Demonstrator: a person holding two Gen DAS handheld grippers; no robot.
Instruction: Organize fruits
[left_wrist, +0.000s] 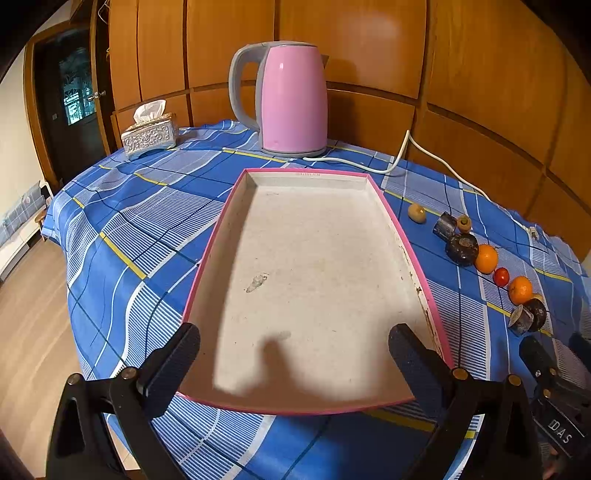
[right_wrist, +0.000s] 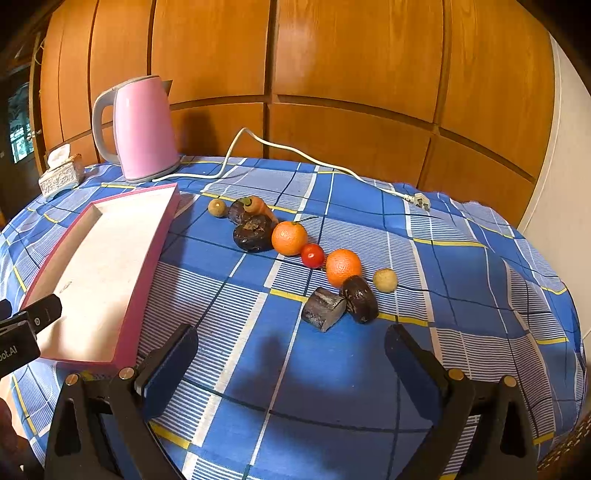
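Note:
A pink-rimmed tray (left_wrist: 402, 236) with a bare white floor lies on the checked blue tablecloth; its side wall (right_wrist: 155, 251) shows in the right wrist view. To its right a row of produce runs diagonally: a brown round fruit (right_wrist: 217, 207), a carrot (right_wrist: 258, 206), dark purple lumps (right_wrist: 253, 232), two oranges (right_wrist: 289, 238) (right_wrist: 343, 267), a small tomato (right_wrist: 312, 255), a pale round fruit (right_wrist: 385, 280) and a cut dark piece (right_wrist: 324, 308). My left gripper (left_wrist: 295, 354) hangs open over the tray's near end. My right gripper (right_wrist: 291, 356) stands open just short of the cut piece, holding nothing.
A pink kettle (left_wrist: 291, 99) stands behind the tray, its white cord (right_wrist: 295, 155) trailing right to a plug (right_wrist: 421, 201). A silver tissue box (left_wrist: 149, 134) sits at the back left. Wooden panelling (right_wrist: 332, 74) backs the table; the floor (left_wrist: 29, 314) drops off left.

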